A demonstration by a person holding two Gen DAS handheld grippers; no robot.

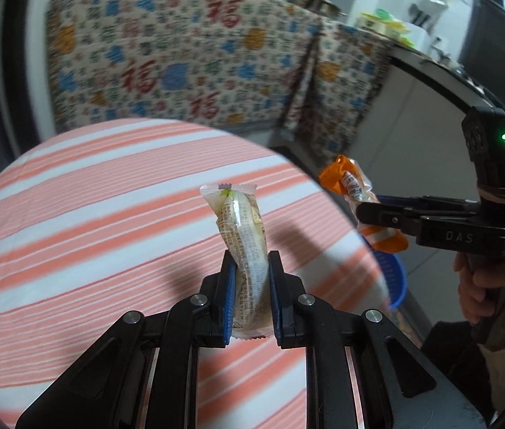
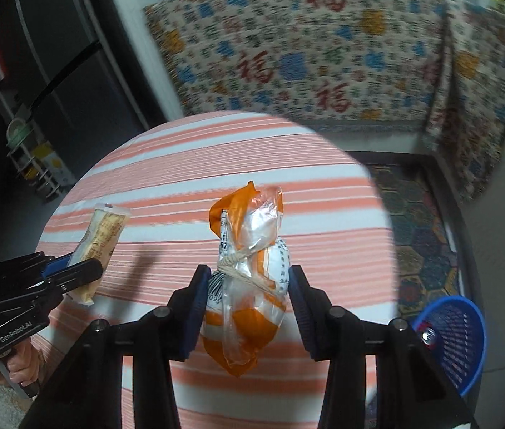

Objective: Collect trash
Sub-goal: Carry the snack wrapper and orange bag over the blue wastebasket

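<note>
Above striped table (image 1: 73,214): left gripper (image 1: 250,268) clamps pale wrapper (image 1: 241,236); right gripper (image 2: 248,286) clamps orange bag (image 2: 245,286); blue basket (image 2: 456,336) beyond edge.

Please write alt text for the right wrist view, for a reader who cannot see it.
The right gripper holds an orange-and-white plastic bag between its fingers above a striped round table. A blue basket stands lower right.
</note>
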